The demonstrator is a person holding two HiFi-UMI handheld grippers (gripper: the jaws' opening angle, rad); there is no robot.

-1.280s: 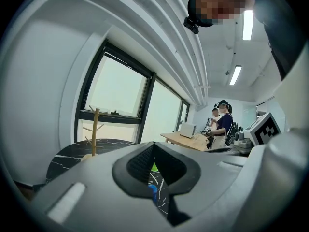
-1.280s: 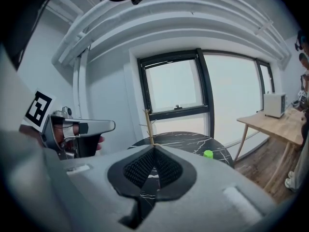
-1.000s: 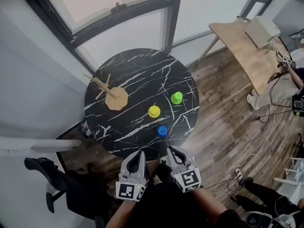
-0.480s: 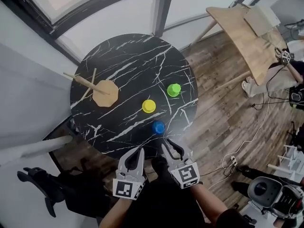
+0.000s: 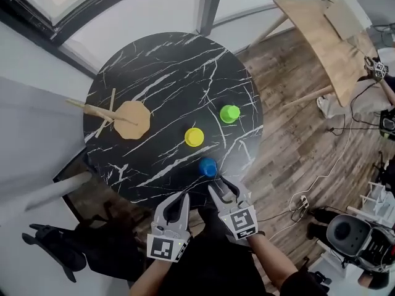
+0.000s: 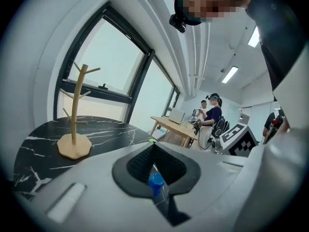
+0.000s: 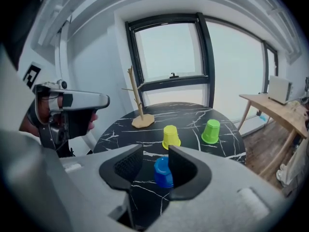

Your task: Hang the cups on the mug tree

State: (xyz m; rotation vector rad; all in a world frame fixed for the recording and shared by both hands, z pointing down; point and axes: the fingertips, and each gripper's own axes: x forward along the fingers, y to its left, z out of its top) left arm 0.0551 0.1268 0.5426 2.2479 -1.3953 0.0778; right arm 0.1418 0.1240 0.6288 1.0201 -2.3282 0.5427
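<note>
A wooden mug tree (image 5: 129, 119) stands bare at the left of the round black marble table (image 5: 160, 60). Three cups sit upside down on it: green (image 5: 229, 113), yellow (image 5: 194, 137) and blue (image 5: 208, 166) nearest me. My right gripper (image 5: 221, 189) hovers just short of the blue cup (image 7: 162, 172); its jaws are opening and the cup shows in the gap beyond them, untouched. In the right gripper view the yellow cup (image 7: 170, 137), the green cup (image 7: 210, 131) and the tree (image 7: 139, 105) lie farther off. My left gripper (image 5: 179, 200) is shut and empty at the table's near edge.
A wooden desk (image 5: 321, 29) stands at the upper right beyond the table, with people beside it (image 6: 212, 115). A black chair (image 5: 49, 251) sits lower left. Cables trail on the wood floor (image 5: 308, 184) to the right. Windows back the table.
The right gripper's jaws have parted and its tips have edged closer to the blue cup. The head view has swung, so the table sits higher and more to the left.
</note>
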